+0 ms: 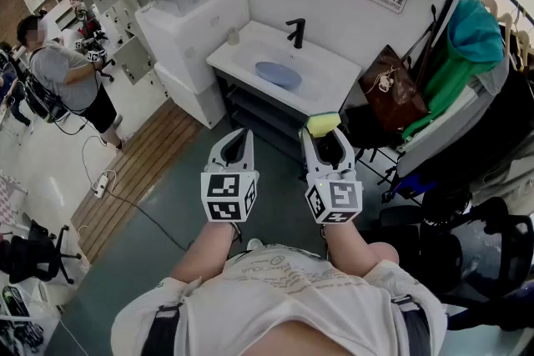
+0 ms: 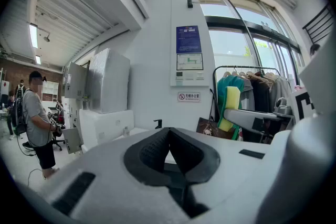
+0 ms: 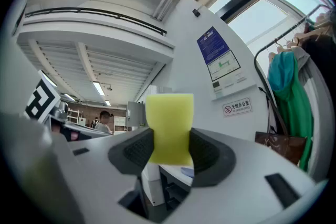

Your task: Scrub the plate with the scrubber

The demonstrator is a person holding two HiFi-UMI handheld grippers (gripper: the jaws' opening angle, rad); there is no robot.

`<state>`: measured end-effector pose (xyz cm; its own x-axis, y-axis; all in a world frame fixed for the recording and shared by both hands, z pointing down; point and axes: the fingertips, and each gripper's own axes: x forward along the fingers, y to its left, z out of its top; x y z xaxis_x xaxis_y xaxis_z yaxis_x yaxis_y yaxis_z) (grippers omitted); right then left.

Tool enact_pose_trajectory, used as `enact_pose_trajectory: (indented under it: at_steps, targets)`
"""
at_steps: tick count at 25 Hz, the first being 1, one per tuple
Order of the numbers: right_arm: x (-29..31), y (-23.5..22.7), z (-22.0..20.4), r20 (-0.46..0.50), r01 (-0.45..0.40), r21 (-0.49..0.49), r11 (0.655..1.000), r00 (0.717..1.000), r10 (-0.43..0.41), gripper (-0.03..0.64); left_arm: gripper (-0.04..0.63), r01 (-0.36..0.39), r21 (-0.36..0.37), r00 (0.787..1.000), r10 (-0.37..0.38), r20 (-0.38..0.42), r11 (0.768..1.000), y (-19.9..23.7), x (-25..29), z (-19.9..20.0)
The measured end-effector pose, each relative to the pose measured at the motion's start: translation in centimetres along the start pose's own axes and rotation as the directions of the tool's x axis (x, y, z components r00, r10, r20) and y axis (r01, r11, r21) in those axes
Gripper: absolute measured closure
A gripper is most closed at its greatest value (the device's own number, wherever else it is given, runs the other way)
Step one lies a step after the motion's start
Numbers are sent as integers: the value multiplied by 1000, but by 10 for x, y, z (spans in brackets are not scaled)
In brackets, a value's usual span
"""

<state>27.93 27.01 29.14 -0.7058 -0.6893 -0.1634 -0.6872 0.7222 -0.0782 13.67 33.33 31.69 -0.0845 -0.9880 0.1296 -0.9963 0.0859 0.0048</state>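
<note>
A blue plate lies in the basin of the white sink counter, ahead of me and beyond both grippers. My right gripper is shut on a yellow scrubber sponge, which stands up between its black pads in the right gripper view as a yellow-green block. My left gripper is held beside it at the same height, its jaws shut with nothing between them; its pads meet in the left gripper view. Both are in the air, short of the sink.
A black tap stands at the back of the counter, a small cup at its left corner. A clothes rack with a green garment and a brown bag stands to the right. A person stands far left.
</note>
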Motion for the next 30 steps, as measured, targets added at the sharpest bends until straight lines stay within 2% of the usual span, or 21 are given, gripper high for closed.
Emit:
enact_pose_trajectory:
  at_steps: [4,15,30]
  targets:
    - [-10,-2,-1,-10,-9,2,1000,1000,9,408,575,-6,-21,1000,6,10,1000,-9,-7,2]
    - [-15,-1,-6,-20,-10,34,999,1000,11,403,575,-10,-17,1000,10,2,1000,-12,-11,-1]
    - [17,40,-12,-14,4,20,1000,1000,-3,402,575,25,-11,999,-25,21,1000,37,-6,4]
